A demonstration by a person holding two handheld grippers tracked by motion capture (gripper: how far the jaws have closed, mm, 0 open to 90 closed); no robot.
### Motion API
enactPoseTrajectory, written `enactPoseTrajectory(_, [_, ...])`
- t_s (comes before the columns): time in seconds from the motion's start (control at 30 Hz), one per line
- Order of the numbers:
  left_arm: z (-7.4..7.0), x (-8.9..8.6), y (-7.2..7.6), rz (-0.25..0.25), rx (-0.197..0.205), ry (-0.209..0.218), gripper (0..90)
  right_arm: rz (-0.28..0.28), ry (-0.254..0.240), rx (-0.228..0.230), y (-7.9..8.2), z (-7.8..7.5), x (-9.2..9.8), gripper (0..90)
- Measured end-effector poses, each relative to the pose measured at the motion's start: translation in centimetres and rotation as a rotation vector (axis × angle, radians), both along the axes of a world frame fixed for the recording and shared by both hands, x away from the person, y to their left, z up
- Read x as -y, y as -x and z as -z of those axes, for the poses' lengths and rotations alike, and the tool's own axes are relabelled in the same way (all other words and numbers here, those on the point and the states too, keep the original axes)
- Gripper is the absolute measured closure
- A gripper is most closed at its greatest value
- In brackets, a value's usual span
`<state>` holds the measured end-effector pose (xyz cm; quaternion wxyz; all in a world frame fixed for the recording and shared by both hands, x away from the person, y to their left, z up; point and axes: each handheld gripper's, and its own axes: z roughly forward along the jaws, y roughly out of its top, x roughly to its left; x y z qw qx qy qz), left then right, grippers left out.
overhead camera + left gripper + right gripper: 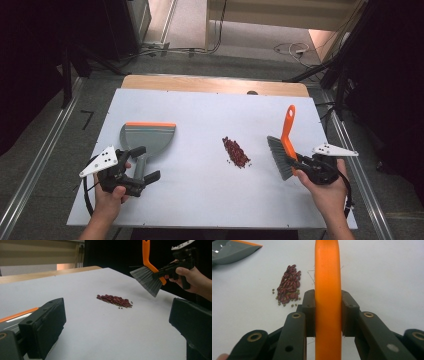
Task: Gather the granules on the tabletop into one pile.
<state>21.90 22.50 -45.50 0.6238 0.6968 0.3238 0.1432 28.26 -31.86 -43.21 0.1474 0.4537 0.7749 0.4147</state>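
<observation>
A small pile of dark red beans (236, 151) with a few green ones lies right of the white tabletop's (200, 195) middle. My right gripper (296, 160) is shut on the orange handle of a hand brush (286, 131). The brush's grey bristles (278, 156) hang just right of the beans, lifted off the table. From the right gripper view the handle (328, 285) runs up between the pads, beans (289, 285) to its left. A grey dustpan (148, 136) with an orange lip lies at the left. My left gripper (143, 165) stands open over its handle, the jaws wide apart.
A wooden strip (215, 84) runs along the table's far edge. Cables (292, 49) lie on the floor behind it. Metal rails (30, 170) flank the table on both sides. In the left gripper view, bare white table (112, 335) stretches between dustpan (17, 315) and beans (115, 300).
</observation>
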Motion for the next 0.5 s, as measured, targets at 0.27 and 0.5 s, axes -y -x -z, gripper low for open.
enactPoseTrajectory(0.27, [0.1, -0.2, 0.0, -0.004, -0.002, 0.002, 1.7, -0.017, -0.059, -0.067, 0.9, 1.0, 2.2, 68.7])
enactPoseTrajectory(0.5, [0.1, -0.1, 0.0, -0.001, -0.002, 0.002, 1.7, -0.013, -0.070, -0.056, 1.2, 0.9, 3.0, 68.7])
